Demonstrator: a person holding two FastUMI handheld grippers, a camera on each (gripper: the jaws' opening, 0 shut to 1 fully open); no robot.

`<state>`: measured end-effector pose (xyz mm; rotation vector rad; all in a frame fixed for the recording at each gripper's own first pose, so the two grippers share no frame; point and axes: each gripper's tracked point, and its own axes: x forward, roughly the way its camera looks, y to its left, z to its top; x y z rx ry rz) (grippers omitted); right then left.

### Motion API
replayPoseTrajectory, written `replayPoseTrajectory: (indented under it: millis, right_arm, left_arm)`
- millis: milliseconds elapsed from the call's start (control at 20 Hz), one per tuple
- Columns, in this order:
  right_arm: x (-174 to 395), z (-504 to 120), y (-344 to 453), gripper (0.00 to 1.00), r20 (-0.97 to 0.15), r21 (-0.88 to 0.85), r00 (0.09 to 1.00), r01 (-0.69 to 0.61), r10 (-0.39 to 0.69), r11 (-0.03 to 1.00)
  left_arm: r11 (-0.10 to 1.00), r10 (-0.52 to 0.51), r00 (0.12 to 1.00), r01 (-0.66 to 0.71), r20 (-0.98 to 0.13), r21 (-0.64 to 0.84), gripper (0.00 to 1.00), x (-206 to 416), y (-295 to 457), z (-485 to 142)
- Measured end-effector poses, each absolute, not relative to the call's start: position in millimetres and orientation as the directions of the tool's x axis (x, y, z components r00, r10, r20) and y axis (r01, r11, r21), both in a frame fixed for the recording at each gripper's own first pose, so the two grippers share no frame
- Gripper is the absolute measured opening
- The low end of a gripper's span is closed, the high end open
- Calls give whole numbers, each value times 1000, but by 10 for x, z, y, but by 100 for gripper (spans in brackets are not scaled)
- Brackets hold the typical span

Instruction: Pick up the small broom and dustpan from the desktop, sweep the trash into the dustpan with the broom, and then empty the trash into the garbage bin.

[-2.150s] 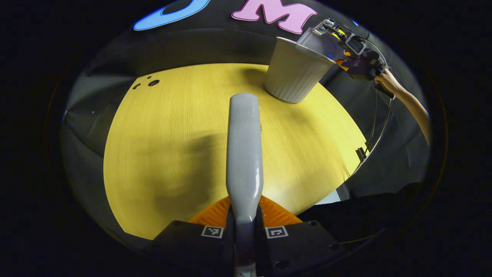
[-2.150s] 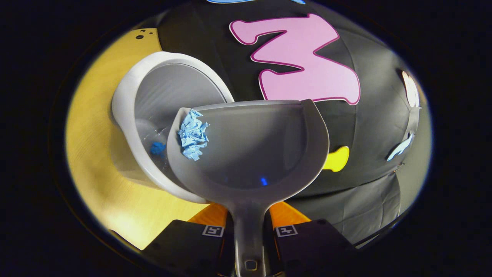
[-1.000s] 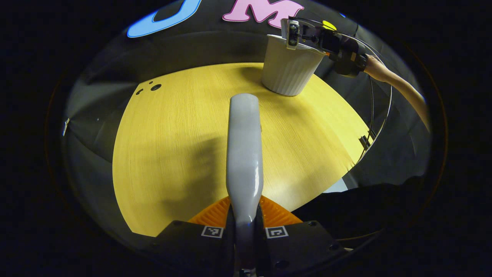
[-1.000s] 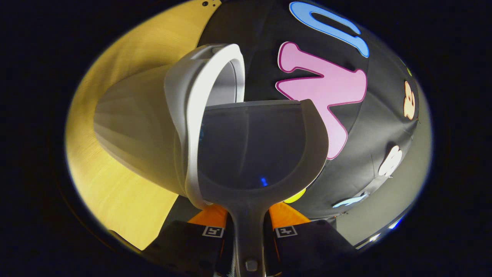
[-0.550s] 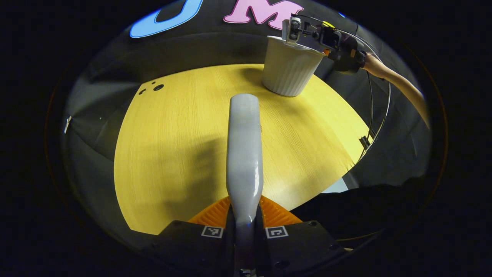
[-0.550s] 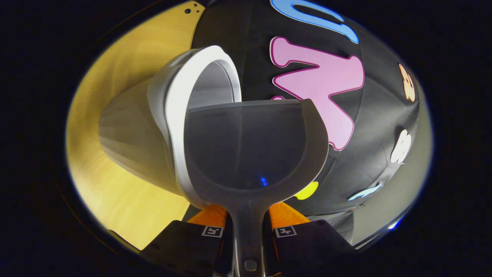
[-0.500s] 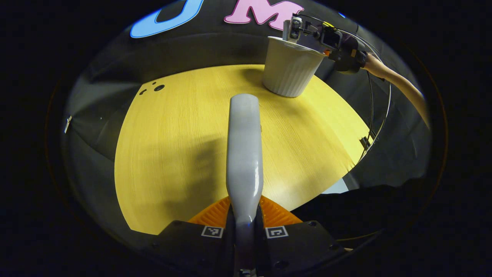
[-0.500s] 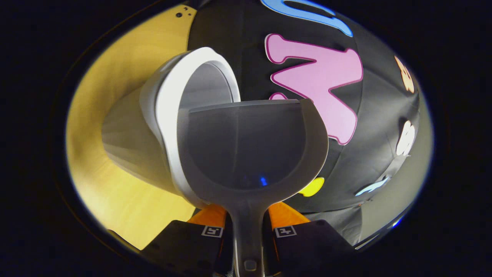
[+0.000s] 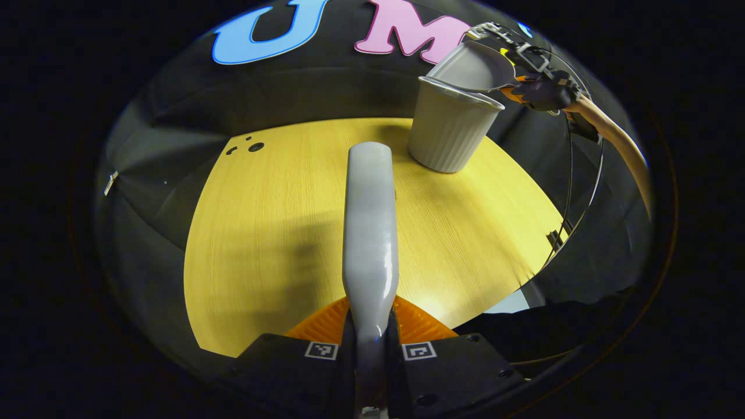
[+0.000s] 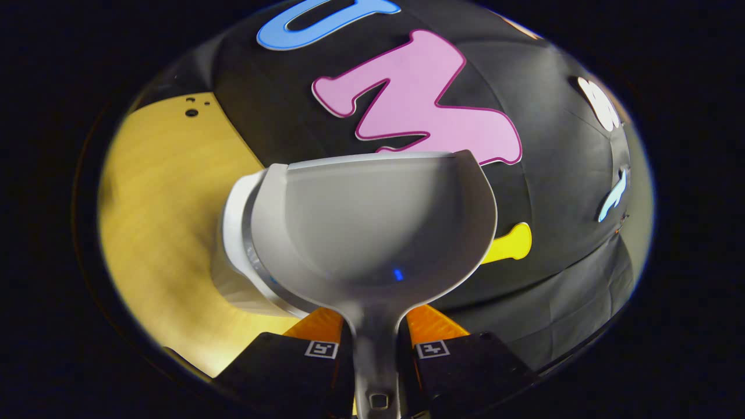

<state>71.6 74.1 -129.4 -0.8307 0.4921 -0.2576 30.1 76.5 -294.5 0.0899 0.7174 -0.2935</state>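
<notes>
— Left gripper view first: what is the biggest thing?
— The yellow wooden desktop (image 9: 279, 233), spread below the left gripper (image 9: 371, 349). At its far edge stands the ribbed white garbage bin (image 9: 448, 131), upright.
— And over the bin?
— The grey dustpan (image 9: 474, 67), tilted, hanging just above the bin's rim, held by the right gripper (image 9: 527, 87) with a person's forearm (image 9: 617, 145) behind it.
— What is the left gripper doing?
— Its jaws are clamped on the small broom (image 9: 369, 233) by the grey handle, which runs straight ahead above the desktop. The bristles cannot be seen.
— Right gripper view, then?
— The dustpan (image 10: 372, 227) sits in the middle, its scoop bare. The right gripper (image 10: 375, 352) has both fingers pressed on the dustpan's handle. The garbage bin (image 10: 238, 238) peeks out from under the pan's left side, on the desktop (image 10: 157, 209).
— Any trash?
— I cannot tell; the bin's inside is hidden by the pan.
</notes>
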Motion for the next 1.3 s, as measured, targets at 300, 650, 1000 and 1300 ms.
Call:
replayPoseTrajectory:
  millis: [300,650,1000,1300]
  right_arm:
    - [533,-1120,1210,34,-406,-507,890,-29,-209,861]
    - [-63,-1656,2171,34,-566,-212,819,-251,90,944]
    - [-805,-2692,2513,34,-756,-93,635,-342,157,935]
    - [-1130,-3627,2522,34,-865,29,475,-276,163,961]
  left_arm:
    - [977,-180,750,213,-637,-25,25,361,998,-2965]
    - [989,-144,747,128,-649,-71,25,381,1193,-3239]
    - [991,-129,718,79,-684,-104,26,530,1412,-3510]
    - [988,-147,648,54,-747,-147,29,786,1449,-3829]
